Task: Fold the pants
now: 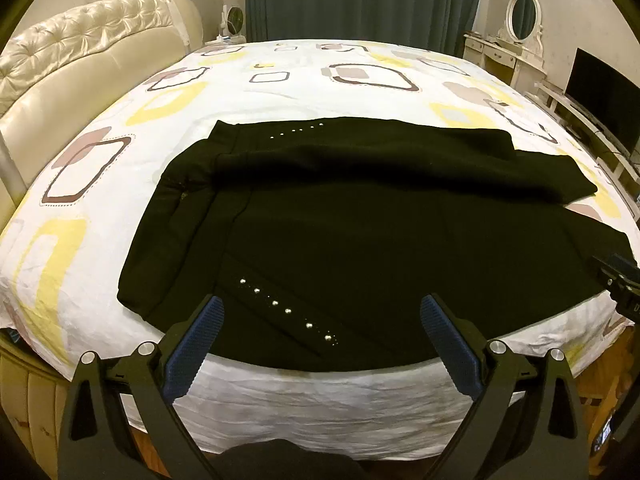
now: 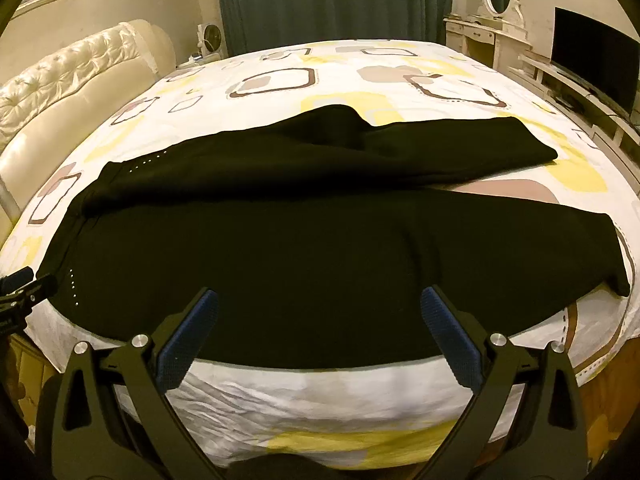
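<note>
Black pants [image 1: 360, 240] with rows of silver studs lie spread flat on the bed, waistband at the left, two legs running to the right. They also show in the right wrist view [image 2: 320, 248]. My left gripper [image 1: 322, 308] is open and empty, hovering over the near edge of the pants by the studs. My right gripper [image 2: 320, 300] is open and empty, over the near edge of the near leg. The right gripper's tip shows in the left wrist view [image 1: 620, 280]; the left gripper's tip shows in the right wrist view [image 2: 24, 284].
The bed [image 1: 280, 80] has a white sheet with yellow and brown squares. A cream tufted headboard [image 1: 72, 60] is at the left. A white dresser with an oval mirror [image 1: 520, 16] and a dark TV [image 1: 604, 96] stand at the right. Dark curtains hang behind.
</note>
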The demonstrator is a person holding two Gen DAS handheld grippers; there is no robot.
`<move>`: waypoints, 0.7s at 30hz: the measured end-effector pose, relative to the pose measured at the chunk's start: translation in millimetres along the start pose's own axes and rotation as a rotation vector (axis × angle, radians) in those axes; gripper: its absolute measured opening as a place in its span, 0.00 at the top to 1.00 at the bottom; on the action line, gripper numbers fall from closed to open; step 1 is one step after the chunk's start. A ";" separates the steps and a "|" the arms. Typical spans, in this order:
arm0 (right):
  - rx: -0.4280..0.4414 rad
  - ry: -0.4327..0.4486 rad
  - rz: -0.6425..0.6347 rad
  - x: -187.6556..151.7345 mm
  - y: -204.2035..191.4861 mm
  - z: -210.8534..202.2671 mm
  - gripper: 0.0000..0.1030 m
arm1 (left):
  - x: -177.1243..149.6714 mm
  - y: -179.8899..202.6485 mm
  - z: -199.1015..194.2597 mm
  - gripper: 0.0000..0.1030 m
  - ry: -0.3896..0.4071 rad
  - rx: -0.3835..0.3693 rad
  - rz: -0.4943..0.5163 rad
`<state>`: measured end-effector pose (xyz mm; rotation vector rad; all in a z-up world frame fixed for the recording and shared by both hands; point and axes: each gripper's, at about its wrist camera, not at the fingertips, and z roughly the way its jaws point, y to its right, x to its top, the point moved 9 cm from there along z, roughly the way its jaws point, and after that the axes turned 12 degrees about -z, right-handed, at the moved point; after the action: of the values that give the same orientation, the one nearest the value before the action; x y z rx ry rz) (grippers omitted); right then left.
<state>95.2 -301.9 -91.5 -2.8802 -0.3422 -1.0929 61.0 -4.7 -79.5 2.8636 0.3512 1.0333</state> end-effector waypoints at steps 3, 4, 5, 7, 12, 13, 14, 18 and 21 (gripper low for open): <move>0.000 -0.002 -0.006 -0.3 -0.2 0.9 0.02 | 0.4 0.4 -1.1 0.05 0.003 -0.001 -0.003; 0.001 -0.002 -0.006 -0.6 0.2 1.2 0.02 | 0.1 0.5 -1.1 0.05 0.005 -0.001 -0.004; 0.001 -0.002 -0.006 -0.7 0.5 1.2 0.02 | 0.3 0.5 -1.1 0.05 0.006 -0.001 -0.002; 0.001 -0.002 -0.006 -0.6 0.5 1.3 0.02 | 0.5 0.2 -0.6 0.05 0.008 0.003 -0.001; 0.002 0.000 -0.006 -0.8 -0.1 1.3 0.02 | -1.0 1.6 -0.8 0.05 0.006 0.001 -0.001; 0.003 -0.001 -0.006 -0.8 -0.1 1.3 0.02 | -0.9 1.7 -0.9 0.05 0.005 0.000 -0.001; 0.005 0.000 -0.005 -0.8 -0.1 1.5 0.02 | -1.0 2.2 -1.0 0.05 0.005 -0.002 0.001; 0.007 -0.001 -0.006 -1.0 -0.4 2.2 0.02 | -1.0 2.0 -0.7 0.05 0.003 -0.005 -0.004; 0.007 -0.001 -0.006 -1.2 -0.5 2.1 0.02 | -1.5 1.7 -0.4 0.05 0.005 0.002 -0.006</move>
<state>95.7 -301.4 -93.9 -2.8757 -0.3546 -1.0892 59.9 -6.7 -79.8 2.8600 0.3608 1.0406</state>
